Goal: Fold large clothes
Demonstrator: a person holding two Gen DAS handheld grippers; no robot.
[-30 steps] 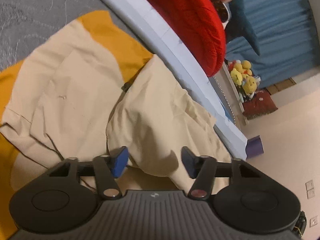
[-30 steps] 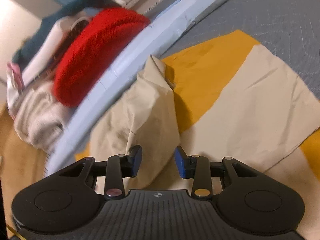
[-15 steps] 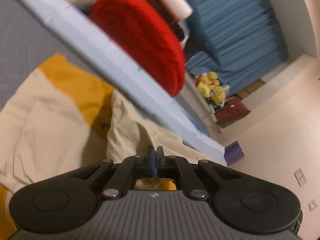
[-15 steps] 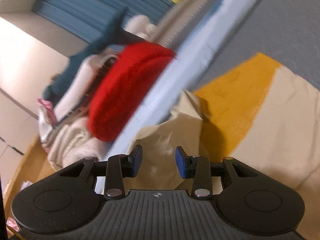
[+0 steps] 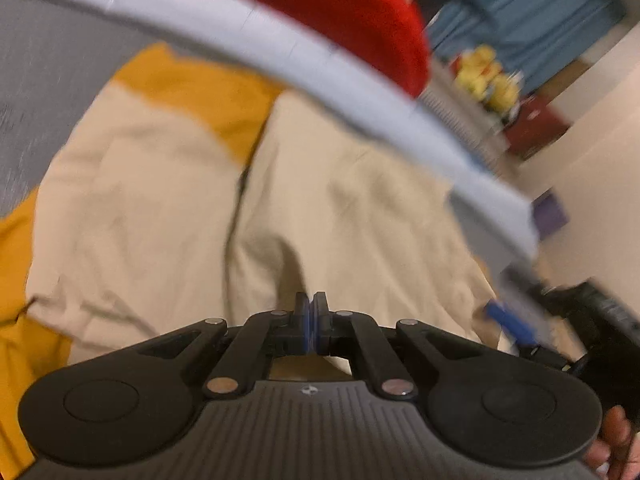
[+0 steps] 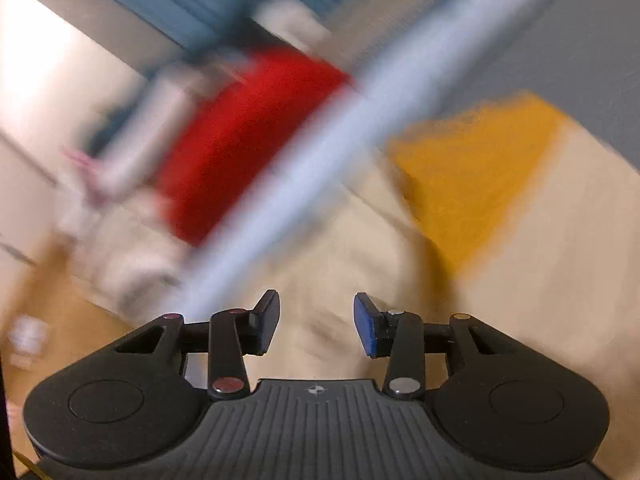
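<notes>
A large beige and mustard-yellow garment (image 5: 152,216) lies spread on a grey padded surface (image 5: 36,80). My left gripper (image 5: 310,316) is shut on a raised fold of its beige cloth, and a crease runs up to the closed blue pads. In the right wrist view the same garment (image 6: 540,264) fills the lower right. My right gripper (image 6: 316,330) hovers over a beige part, its jaws opening with nothing pinched between them. One of its blue pads (image 5: 510,322) shows at the right of the left wrist view, close beside my left gripper. Both views are blurred.
A pale blue edge strip (image 5: 320,60) borders the grey surface behind the garment. Beyond it lie a red knitted piece (image 5: 340,4) and a heap of other clothes (image 6: 132,160). Yellow plush toys (image 5: 488,76) and a blue curtain (image 5: 540,12) stand further back. A person's fingers (image 5: 612,440) hold the handle.
My left gripper went from open to shut on the beige fold and lifted a little while rolling. The right gripper's jaws stand slightly wider, and its view has swung toward the edge strip.
</notes>
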